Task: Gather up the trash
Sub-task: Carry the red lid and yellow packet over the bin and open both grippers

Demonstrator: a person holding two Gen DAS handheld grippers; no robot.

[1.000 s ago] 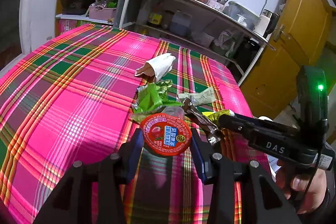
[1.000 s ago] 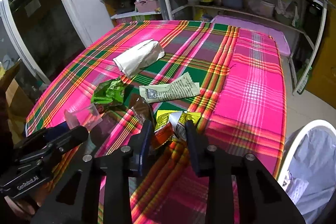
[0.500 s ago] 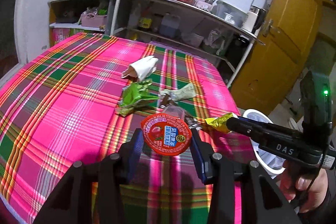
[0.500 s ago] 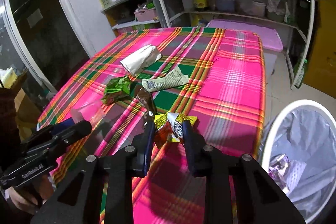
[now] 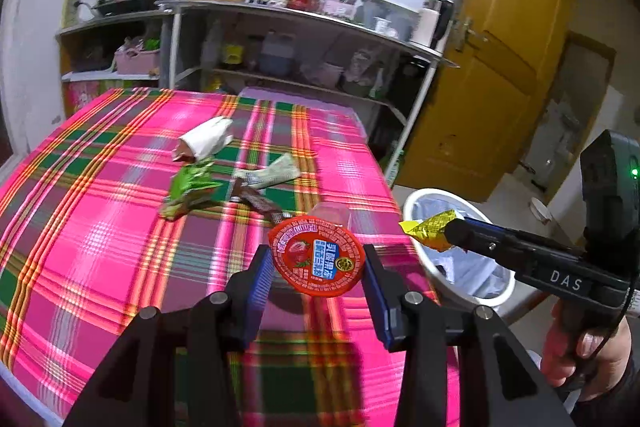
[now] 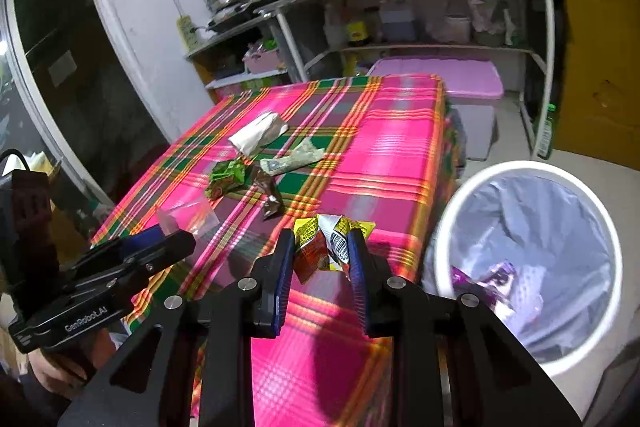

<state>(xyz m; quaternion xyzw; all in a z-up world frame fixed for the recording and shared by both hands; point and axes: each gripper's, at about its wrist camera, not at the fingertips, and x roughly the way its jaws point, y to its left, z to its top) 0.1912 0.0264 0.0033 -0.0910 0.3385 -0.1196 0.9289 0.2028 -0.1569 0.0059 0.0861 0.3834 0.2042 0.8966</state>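
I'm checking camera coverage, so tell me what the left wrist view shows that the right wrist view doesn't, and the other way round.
Only the left wrist view shows the red printed lid of the jelly cup held in the left gripper, and the yellow door's latch side.

Only the right wrist view shows purple rubbish lying inside the bin, and the purple storage box behind the table.

Both show the plaid tablecloth, the white paper bag, the green wrapper, the yellow wrapper in the right gripper, and the shelves.

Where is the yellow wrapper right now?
Clamped in the right gripper, the yellow wrapper hangs at the table's near edge, beside the white bin.
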